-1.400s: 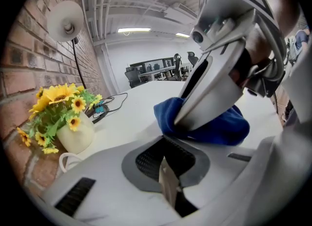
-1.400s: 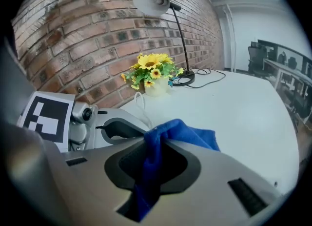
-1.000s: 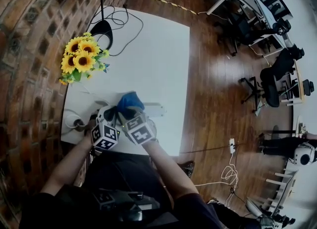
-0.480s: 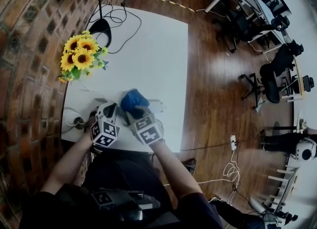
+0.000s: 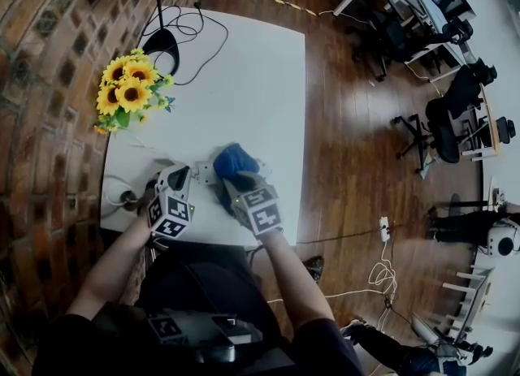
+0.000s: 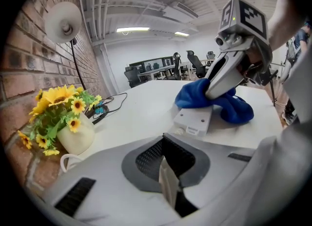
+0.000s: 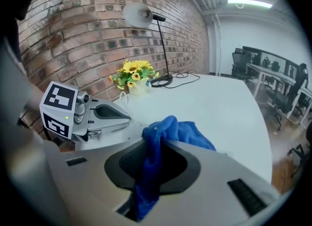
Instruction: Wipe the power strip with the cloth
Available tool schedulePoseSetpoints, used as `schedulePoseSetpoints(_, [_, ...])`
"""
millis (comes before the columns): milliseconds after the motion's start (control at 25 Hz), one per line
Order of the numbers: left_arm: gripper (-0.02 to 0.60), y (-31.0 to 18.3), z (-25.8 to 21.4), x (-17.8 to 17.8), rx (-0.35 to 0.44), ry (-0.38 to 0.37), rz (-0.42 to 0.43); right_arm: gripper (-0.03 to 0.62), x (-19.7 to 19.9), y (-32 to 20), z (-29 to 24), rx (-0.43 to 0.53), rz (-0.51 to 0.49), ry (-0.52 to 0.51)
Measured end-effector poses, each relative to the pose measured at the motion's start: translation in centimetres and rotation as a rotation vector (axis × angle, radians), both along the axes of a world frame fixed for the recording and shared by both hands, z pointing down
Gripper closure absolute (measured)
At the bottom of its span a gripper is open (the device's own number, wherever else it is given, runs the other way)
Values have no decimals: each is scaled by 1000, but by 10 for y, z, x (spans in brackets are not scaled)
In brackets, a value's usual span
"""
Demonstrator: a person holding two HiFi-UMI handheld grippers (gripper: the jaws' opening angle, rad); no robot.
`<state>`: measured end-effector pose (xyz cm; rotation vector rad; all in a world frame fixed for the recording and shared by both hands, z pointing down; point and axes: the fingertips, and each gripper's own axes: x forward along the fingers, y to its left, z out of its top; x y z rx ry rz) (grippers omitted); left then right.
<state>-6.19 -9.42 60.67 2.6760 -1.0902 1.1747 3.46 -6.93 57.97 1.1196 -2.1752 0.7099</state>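
Note:
A white power strip (image 5: pixel 205 174) lies on the white table (image 5: pixel 260 82) near its front edge; its end (image 6: pixel 192 120) shows in the left gripper view. A blue cloth (image 5: pixel 236 160) is bunched on the strip's right part. My right gripper (image 5: pixel 236 179) is shut on the cloth (image 7: pixel 180 132), which hangs down between its jaws, and presses it onto the strip (image 6: pixel 229 105). My left gripper (image 5: pixel 180 175) sits at the strip's left end, jaws shut (image 6: pixel 168 186). Whether it pinches anything I cannot tell.
A pale vase of sunflowers (image 5: pixel 128 94) stands at the table's left by the brick wall. A black lamp base (image 5: pixel 162 45) with looping cables sits at the far left corner. The table's right edge (image 5: pixel 302 123) drops to wooden floor; office chairs stand beyond.
My right gripper has slid the blue cloth to the right along the power strip. The left gripper has stayed at the strip's left end.

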Motion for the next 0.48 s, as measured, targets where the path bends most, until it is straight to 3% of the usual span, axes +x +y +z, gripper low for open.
schedulePoseSetpoints(200, [561,0,0,0,-1,3,5,536,41,-1,1,-11,90,7])
schedulePoseSetpoints(480, [561,0,-1,-1,-4,2,8,536,64,-2,0,1,146,23])
